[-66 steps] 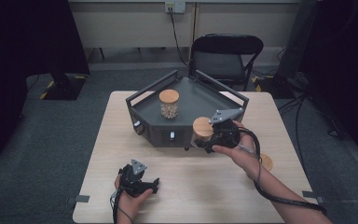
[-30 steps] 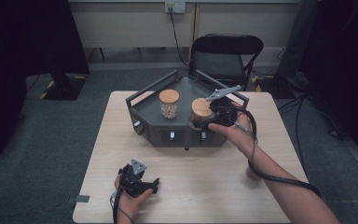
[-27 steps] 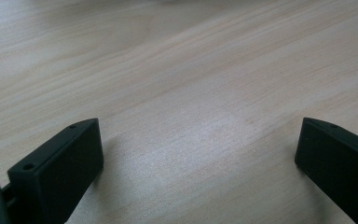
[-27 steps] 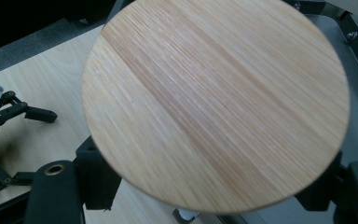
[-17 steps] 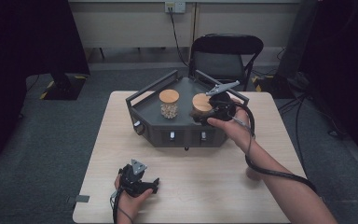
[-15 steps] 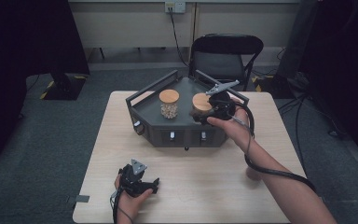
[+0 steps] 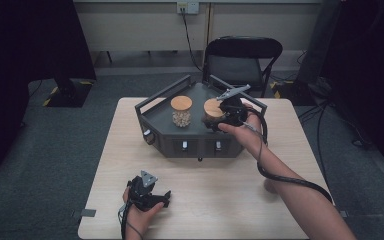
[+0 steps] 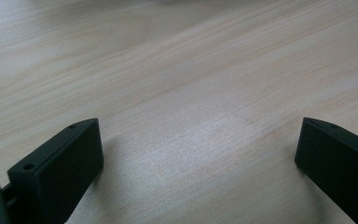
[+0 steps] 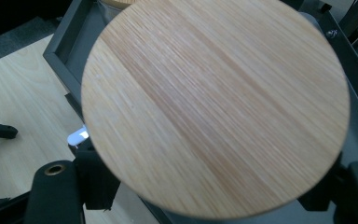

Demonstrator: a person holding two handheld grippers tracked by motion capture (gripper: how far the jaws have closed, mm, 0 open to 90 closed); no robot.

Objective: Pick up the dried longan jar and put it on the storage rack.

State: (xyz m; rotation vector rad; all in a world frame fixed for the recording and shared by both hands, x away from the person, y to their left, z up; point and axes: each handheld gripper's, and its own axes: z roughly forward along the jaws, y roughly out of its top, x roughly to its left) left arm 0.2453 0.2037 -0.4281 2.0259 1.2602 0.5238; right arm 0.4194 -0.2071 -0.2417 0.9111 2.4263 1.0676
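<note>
Over the tray point(image 7: 150, 107), the right claw point(image 7: 215, 120) grips a jar point(image 7: 212, 111).

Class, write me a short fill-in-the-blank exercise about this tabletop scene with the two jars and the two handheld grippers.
1. The right gripper is shut on a jar with a ____ lid.
2. The dark tray carries ____ jars in all.
3. The left gripper has its jaws ____ over the table.

Missing words: wooden; two; open

Both grippers are black: the left gripper point(image 7: 147, 192) carries a grey three-cornered plate on top. A thick black cable trails from the right gripper point(image 7: 228, 112). Blocky jaws have small screw holes.
</note>
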